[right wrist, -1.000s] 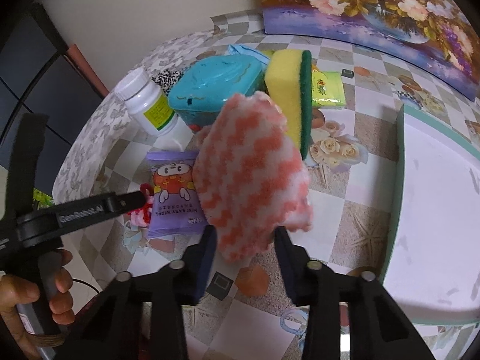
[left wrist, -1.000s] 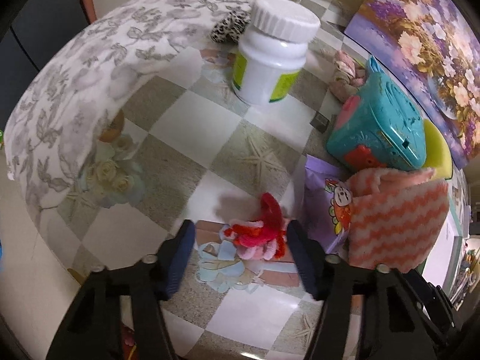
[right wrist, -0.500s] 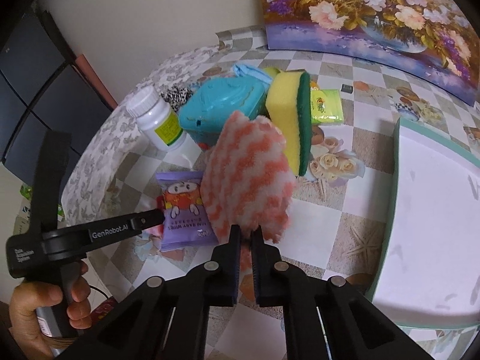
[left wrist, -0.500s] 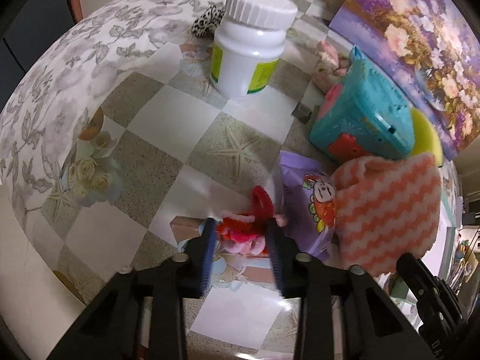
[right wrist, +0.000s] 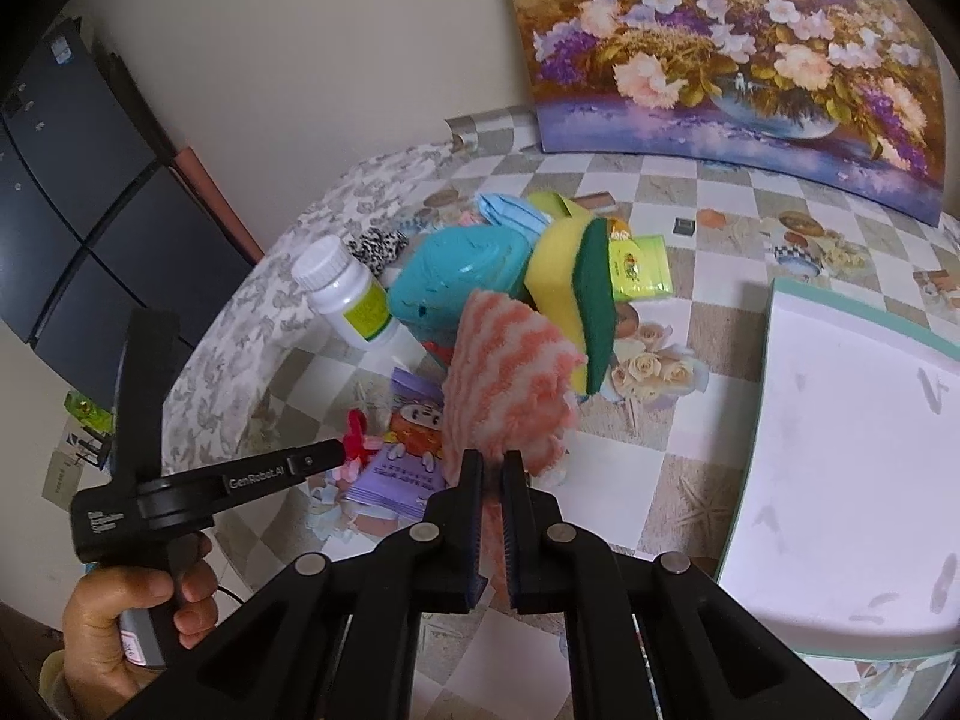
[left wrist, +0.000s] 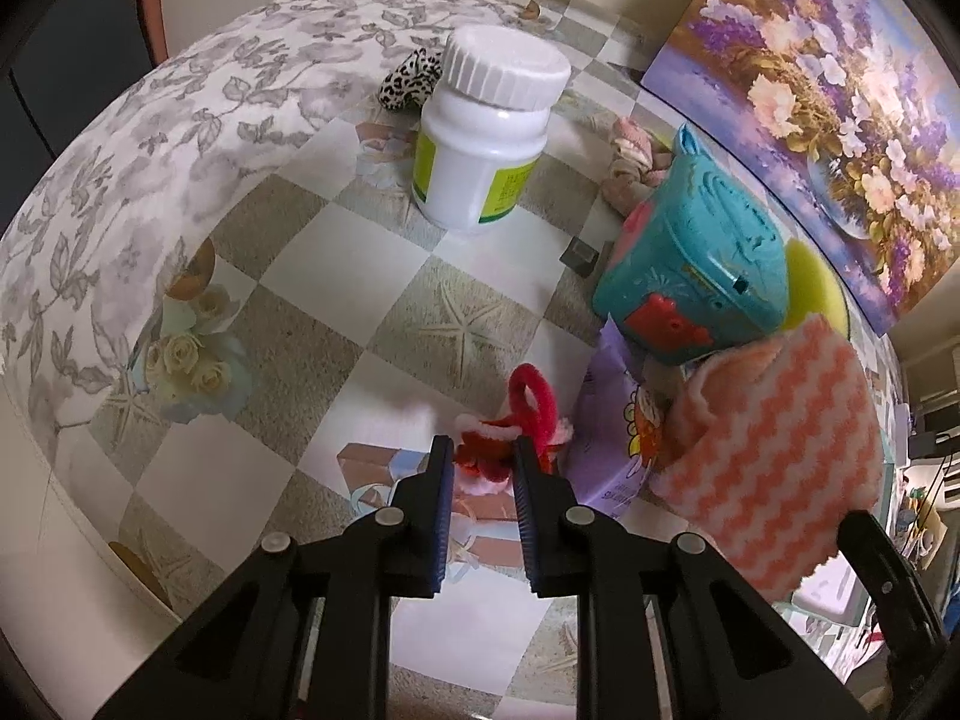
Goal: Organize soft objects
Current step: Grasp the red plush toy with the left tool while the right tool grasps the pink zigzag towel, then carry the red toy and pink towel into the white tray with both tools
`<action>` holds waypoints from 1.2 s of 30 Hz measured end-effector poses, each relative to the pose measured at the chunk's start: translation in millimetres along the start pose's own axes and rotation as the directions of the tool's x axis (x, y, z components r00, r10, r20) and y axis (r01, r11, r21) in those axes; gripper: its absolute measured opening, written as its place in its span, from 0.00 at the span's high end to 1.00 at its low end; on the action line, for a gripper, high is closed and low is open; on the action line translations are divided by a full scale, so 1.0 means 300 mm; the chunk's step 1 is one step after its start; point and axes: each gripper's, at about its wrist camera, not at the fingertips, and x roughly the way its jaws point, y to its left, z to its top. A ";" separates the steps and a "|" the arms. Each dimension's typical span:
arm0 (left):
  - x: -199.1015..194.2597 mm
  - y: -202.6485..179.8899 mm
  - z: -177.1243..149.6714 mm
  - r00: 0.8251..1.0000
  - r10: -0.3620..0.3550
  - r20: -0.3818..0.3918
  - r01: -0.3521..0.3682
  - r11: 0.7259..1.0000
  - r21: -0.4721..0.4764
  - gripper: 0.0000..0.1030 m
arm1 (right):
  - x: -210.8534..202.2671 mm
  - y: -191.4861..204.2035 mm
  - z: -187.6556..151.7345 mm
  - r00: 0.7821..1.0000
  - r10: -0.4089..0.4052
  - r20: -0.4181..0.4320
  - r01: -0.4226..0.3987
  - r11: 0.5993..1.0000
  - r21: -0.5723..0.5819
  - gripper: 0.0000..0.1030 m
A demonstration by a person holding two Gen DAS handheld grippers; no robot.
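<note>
A checkered surface [right wrist: 708, 312] printed with starfish and roses fills most of both views, with a grey leaf-patterned cloth [left wrist: 180, 120] over its upper-left part. A large flower painting [right wrist: 738, 42] leans against the wall along the upper right. At the right edge of the right wrist view lies a white tray with a green rim [right wrist: 840, 450].

Near the centre of that view, a pink-and-white zigzag cloth [right wrist: 510, 378] hangs up off the surface, its lower edge pinched between the right tongs [right wrist: 492, 468], whose jaws are pressed together on it. Just behind it stand a yellow-and-green sponge [right wrist: 576, 294] and a teal plastic case [left wrist: 690, 258]. A white bottle with a ribbed cap [left wrist: 486, 132] stands upright toward the upper left, with a leopard-print scrunchie [left wrist: 408, 84] behind it. A purple wipes packet [right wrist: 408, 450] lies flat beside the cloth, and a yellow-green packet [right wrist: 639, 267] lies behind the sponge.

In the lower centre of the left wrist view, a small red and pink fuzzy ornament [left wrist: 516, 438] sits between the left tongs [left wrist: 480, 462], whose jaws are closing on it, both pads against its fluff. In the lower left of the right wrist view, a hand [right wrist: 120, 618] grips the handle of those tongs.
</note>
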 end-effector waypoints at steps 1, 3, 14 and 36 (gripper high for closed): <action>-0.009 -0.001 -0.002 1.000 -0.001 0.003 0.001 1.000 0.000 0.81 | -0.008 0.003 0.001 1.000 0.001 0.007 -0.001 1.000 -0.003 0.94; -0.025 0.003 -0.004 1.000 -0.002 0.011 0.002 1.000 -0.001 0.81 | -0.022 0.001 0.001 1.000 0.008 0.019 -0.008 1.000 -0.004 0.94; -0.257 -0.057 -0.022 0.986 0.000 0.168 -0.010 0.998 0.059 0.82 | -0.234 -0.013 0.041 0.978 0.071 0.194 -0.072 0.997 -0.001 0.95; -0.336 -0.753 -0.060 0.974 -0.191 0.125 0.116 0.886 0.449 0.81 | -0.545 -0.421 0.061 0.893 -0.298 0.337 0.205 0.937 0.283 0.95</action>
